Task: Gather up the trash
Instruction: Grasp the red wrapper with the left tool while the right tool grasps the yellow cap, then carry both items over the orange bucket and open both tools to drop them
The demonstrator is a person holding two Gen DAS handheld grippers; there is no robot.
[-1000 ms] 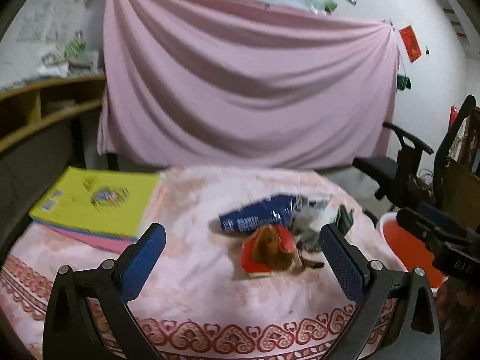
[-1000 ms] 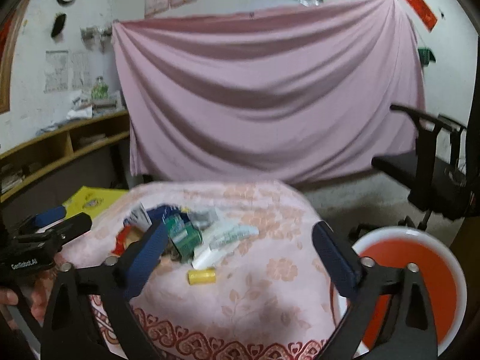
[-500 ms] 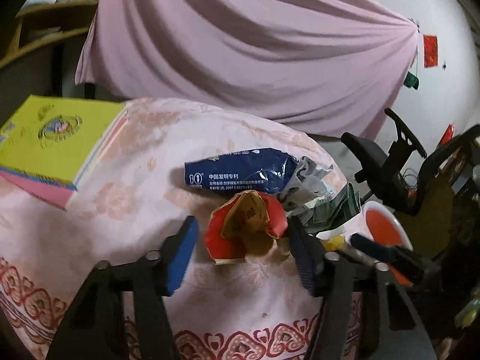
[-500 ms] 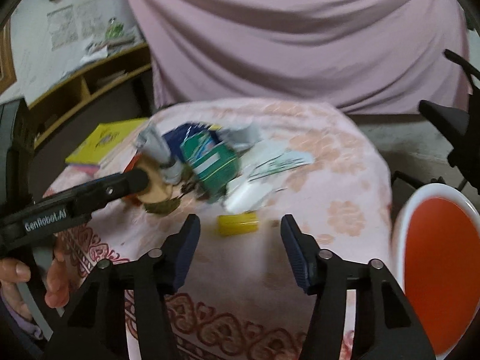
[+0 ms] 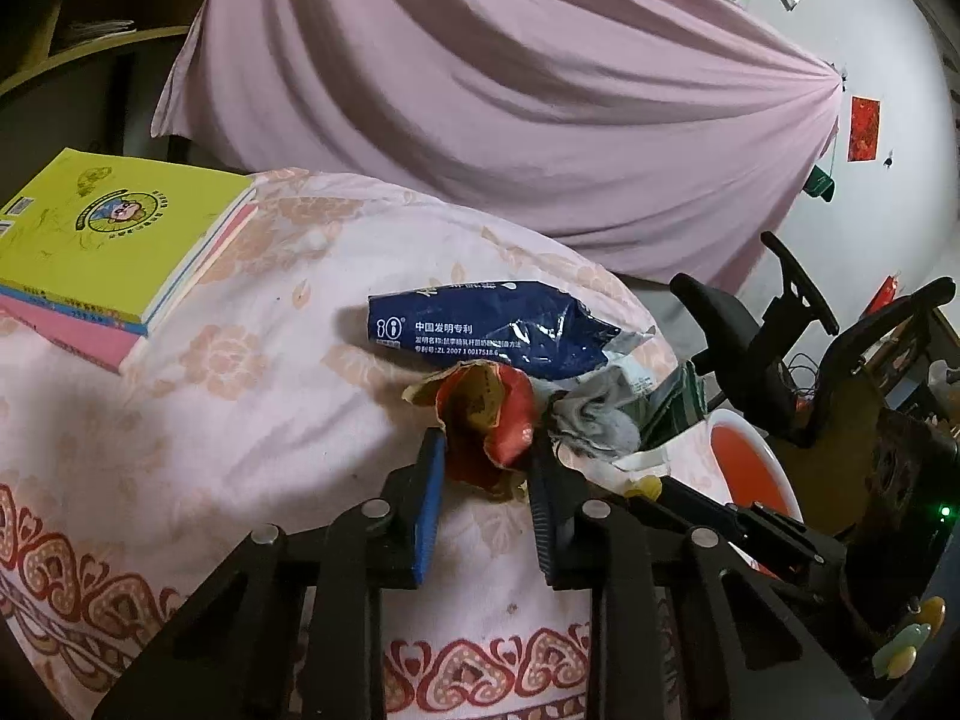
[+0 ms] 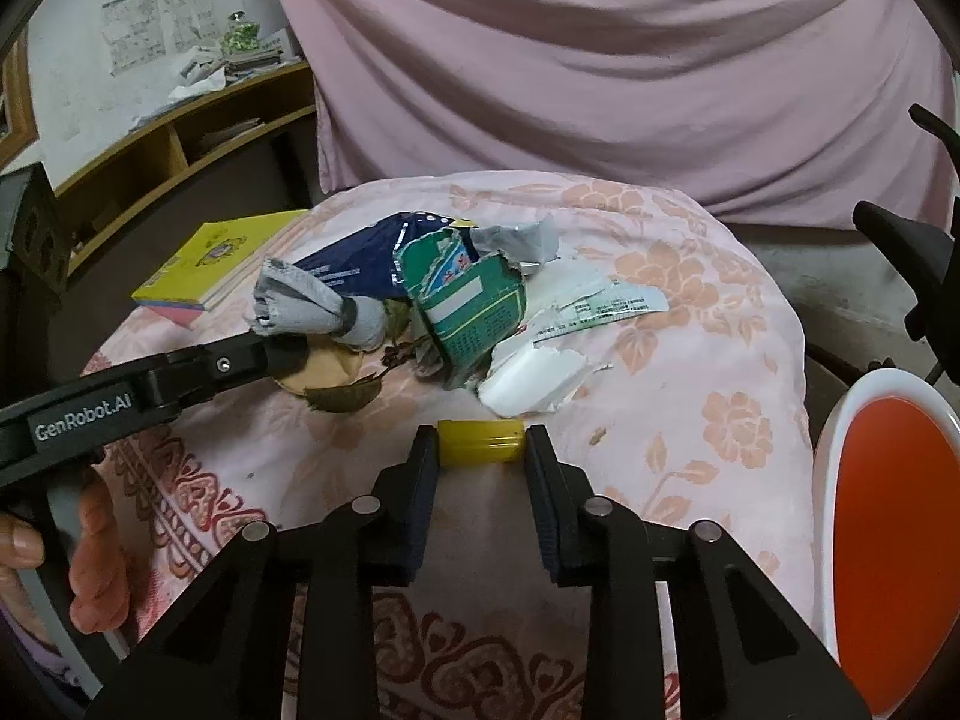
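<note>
Left tongs (image 5: 487, 456) are closing in on a crumpled red and tan wrapper (image 5: 486, 420), pads right up against both sides of it, so it's pinched between them. Right tongs (image 6: 480, 447) are doing the same with a little yellow cap-like piece (image 6: 478, 441), jaws still coming together with the pads touching each end. A second ago both pairs were spread wide and held higher, with the curtain filling most of the view; now they're tipped down at the table and narrowed onto the trash.

The wrapper is torn and folded open, red outside, brownish inside, sitting at the near edge of the litter pile. The yellow piece is short, shiny and lying on its side on the pink flowered tablecloth (image 6: 690, 312), just in front of the pile and apart from it.

Around that: a dark blue foil bag (image 5: 486, 330) behind the wrapper, a grey wad of paper (image 6: 318, 306), a torn green carton (image 6: 474, 306), white torn packaging (image 6: 534, 378) and a dry leaf (image 6: 342, 396). A yellow book (image 5: 102, 228) lies on a stack to the left. An orange bin with a white rim (image 6: 888, 540) stands beside the table on the right, a black office chair (image 5: 750, 324) past it, pink curtain (image 6: 600, 60) behind. In the right view the left tongs' arm reaches across into the pile, with a hand (image 6: 90, 558) on its grip.
</note>
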